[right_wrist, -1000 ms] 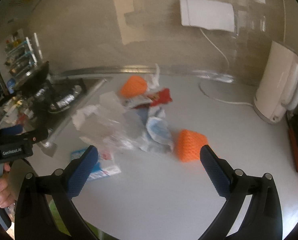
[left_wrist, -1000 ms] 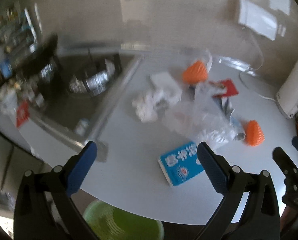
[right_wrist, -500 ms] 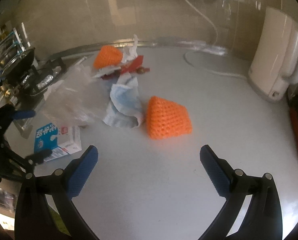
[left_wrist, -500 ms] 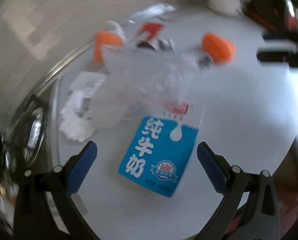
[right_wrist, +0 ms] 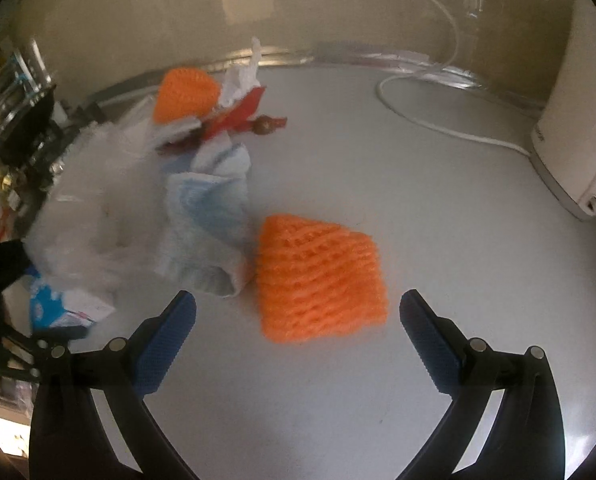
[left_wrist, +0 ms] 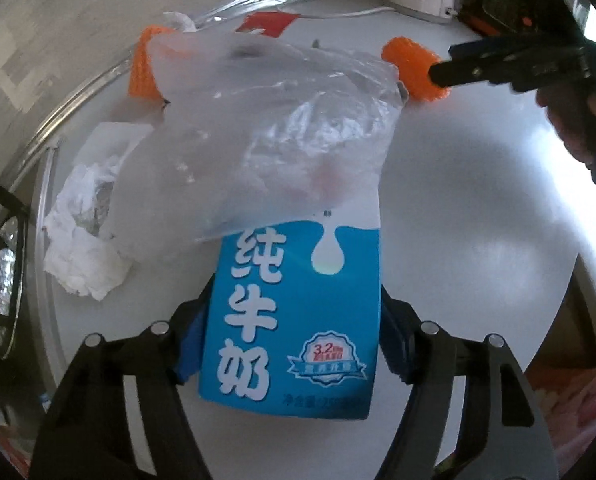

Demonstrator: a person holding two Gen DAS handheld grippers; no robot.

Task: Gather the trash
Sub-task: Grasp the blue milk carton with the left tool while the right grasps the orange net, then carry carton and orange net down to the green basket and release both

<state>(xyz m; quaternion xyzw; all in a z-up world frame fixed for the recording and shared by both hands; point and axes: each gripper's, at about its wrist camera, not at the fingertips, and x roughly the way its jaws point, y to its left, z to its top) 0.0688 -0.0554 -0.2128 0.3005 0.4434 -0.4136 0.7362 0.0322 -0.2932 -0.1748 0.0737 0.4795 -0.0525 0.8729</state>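
A blue and white milk carton (left_wrist: 289,320) lies flat on the white counter (left_wrist: 478,220), its far end under a clear plastic bag (left_wrist: 277,132). My left gripper (left_wrist: 293,300) straddles the carton. Its jaws are closing, and the blue pads (left_wrist: 189,340) meet the carton's two long sides. My right gripper (right_wrist: 298,300) hangs open just above an orange foam net (right_wrist: 322,276), a finger on either side of it without touching. A blue face mask (right_wrist: 209,220), a second orange net (right_wrist: 185,94) and a red wrapper (right_wrist: 245,112) lie beyond.
Crumpled white tissue (left_wrist: 81,248) lies left of the carton, near the stove (left_wrist: 1,272). A white appliance (right_wrist: 574,120) and its cord (right_wrist: 438,124) stand at the back right. A hand (left_wrist: 586,120) holds the right gripper's handle at the upper right of the left wrist view.
My left gripper rolled and dropped onto the milk carton, and its jaws narrowed around it. My right gripper came down and forward until the near orange net lay between its open fingers.
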